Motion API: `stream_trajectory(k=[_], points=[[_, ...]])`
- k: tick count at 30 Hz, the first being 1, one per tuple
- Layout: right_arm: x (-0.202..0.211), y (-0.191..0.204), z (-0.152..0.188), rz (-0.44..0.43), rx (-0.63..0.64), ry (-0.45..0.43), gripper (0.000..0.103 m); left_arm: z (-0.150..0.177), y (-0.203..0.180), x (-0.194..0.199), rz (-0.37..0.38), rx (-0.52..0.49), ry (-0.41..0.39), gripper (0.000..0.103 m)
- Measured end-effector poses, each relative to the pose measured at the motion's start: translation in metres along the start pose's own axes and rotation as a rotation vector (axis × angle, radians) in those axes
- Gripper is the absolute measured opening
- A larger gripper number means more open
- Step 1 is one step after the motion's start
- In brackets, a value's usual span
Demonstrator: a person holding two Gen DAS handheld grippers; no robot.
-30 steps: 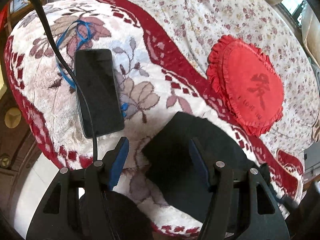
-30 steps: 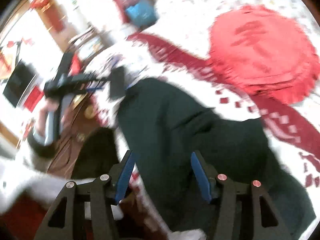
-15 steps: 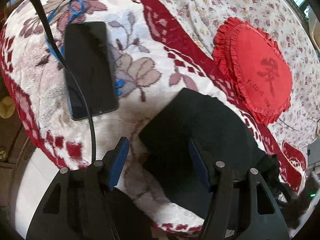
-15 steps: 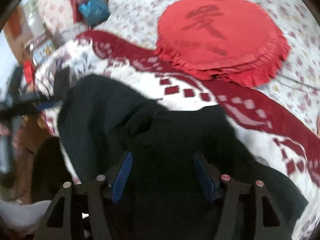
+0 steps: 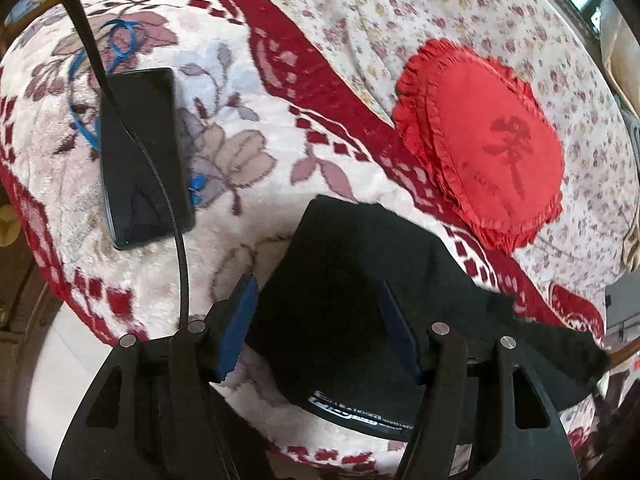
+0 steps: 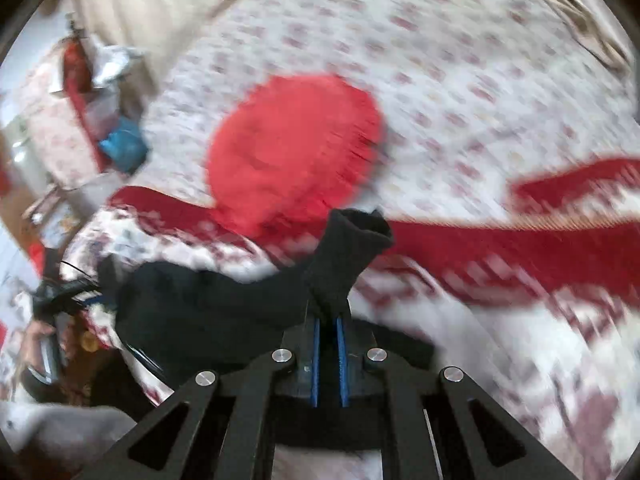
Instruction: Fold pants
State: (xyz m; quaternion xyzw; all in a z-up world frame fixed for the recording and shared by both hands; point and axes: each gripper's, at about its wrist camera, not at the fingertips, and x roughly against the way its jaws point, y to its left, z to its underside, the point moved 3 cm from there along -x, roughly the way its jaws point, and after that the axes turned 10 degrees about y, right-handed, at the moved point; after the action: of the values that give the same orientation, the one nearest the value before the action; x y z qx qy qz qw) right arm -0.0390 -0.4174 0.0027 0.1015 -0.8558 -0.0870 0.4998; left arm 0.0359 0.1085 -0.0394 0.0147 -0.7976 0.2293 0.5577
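The black pants (image 5: 352, 280) lie on the floral blanket (image 5: 248, 184) at the bed's near edge, the labelled waistband (image 5: 352, 416) nearest me. My left gripper (image 5: 320, 316) is open, its blue-padded fingers (image 5: 236, 328) straddling the waist end just above the cloth. In the blurred right wrist view, my right gripper (image 6: 328, 320) is shut on a bunched fold of the pants (image 6: 344, 256) and holds it lifted off the blanket; the rest of the pants (image 6: 208, 304) trails left toward the left gripper (image 6: 64, 296).
A black phone (image 5: 140, 156) with a blue cable (image 5: 84, 80) lies on the blanket left of the pants. A red frilled heart cushion (image 5: 488, 148) sits behind them on the flowered sheet (image 5: 400, 12). The bed edge drops off at the lower left.
My right gripper went from open over the pants to shut on a fold and has lifted it, swinging right. The left gripper stayed open and drew slightly closer over the waist end.
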Motion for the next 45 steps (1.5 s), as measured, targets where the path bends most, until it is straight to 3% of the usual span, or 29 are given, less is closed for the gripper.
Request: stream_trajectory(k=[3,6,8,9,10,14,16,18,23,28,32,35,38,39,40,42,45], points=[[-0.040,-0.020,0.045,0.007,-0.062,0.166,0.006,0.004,-0.011,-0.005,-0.006,-0.030,0.017,0.062],[-0.063,-0.019,0.061,0.021,-0.050,0.231,0.006,0.004,-0.016,-0.008,-0.015,-0.041,0.020,0.062],[-0.066,-0.030,0.060,0.075,-0.060,0.255,0.024,0.004,-0.015,-0.007,-0.019,-0.040,0.016,0.062],[-0.061,-0.037,0.058,0.113,-0.082,0.253,0.042,0.004,-0.014,-0.006,-0.018,-0.039,0.015,0.062],[-0.050,-0.046,0.054,0.151,-0.108,0.232,0.048,0.004,-0.012,-0.003,-0.015,-0.039,0.012,0.062],[-0.006,-0.057,0.032,0.187,-0.133,0.120,0.048,0.005,0.005,0.004,-0.016,-0.026,-0.001,0.062],[0.004,-0.033,0.017,0.110,-0.077,0.053,0.048,0.006,0.016,0.001,-0.008,-0.004,0.011,0.064],[-0.005,0.005,0.008,-0.030,0.016,0.044,0.048,0.008,0.026,-0.003,-0.007,0.029,0.022,0.069],[-0.072,0.145,0.021,-0.302,0.346,0.165,0.048,0.016,0.035,-0.015,0.012,0.063,0.055,0.069],[-0.120,0.250,0.041,-0.265,0.667,0.164,0.048,0.018,0.022,-0.025,0.024,0.020,0.073,0.069],[-0.147,0.284,0.057,-0.154,0.835,0.130,0.048,0.017,0.012,-0.033,0.035,-0.007,0.084,0.069],[-0.169,0.284,0.055,-0.111,0.865,0.128,0.044,0.015,0.007,-0.034,0.041,-0.029,0.081,0.069],[-0.172,0.278,0.047,-0.124,0.858,0.126,0.037,0.012,0.001,-0.037,0.060,-0.048,0.086,0.069],[-0.176,0.279,0.040,-0.135,0.842,0.132,0.032,0.012,-0.001,-0.038,0.065,-0.054,0.087,0.068],[-0.177,0.278,0.031,-0.156,0.793,0.137,0.007,0.011,-0.003,-0.039,0.069,-0.063,0.088,0.068],[-0.176,0.268,0.017,-0.253,0.671,0.197,0.001,0.011,-0.009,-0.041,0.043,-0.094,0.077,0.048],[-0.163,0.265,0.007,-0.381,0.575,0.216,0.001,0.009,-0.014,-0.038,0.017,-0.134,0.055,0.037]])
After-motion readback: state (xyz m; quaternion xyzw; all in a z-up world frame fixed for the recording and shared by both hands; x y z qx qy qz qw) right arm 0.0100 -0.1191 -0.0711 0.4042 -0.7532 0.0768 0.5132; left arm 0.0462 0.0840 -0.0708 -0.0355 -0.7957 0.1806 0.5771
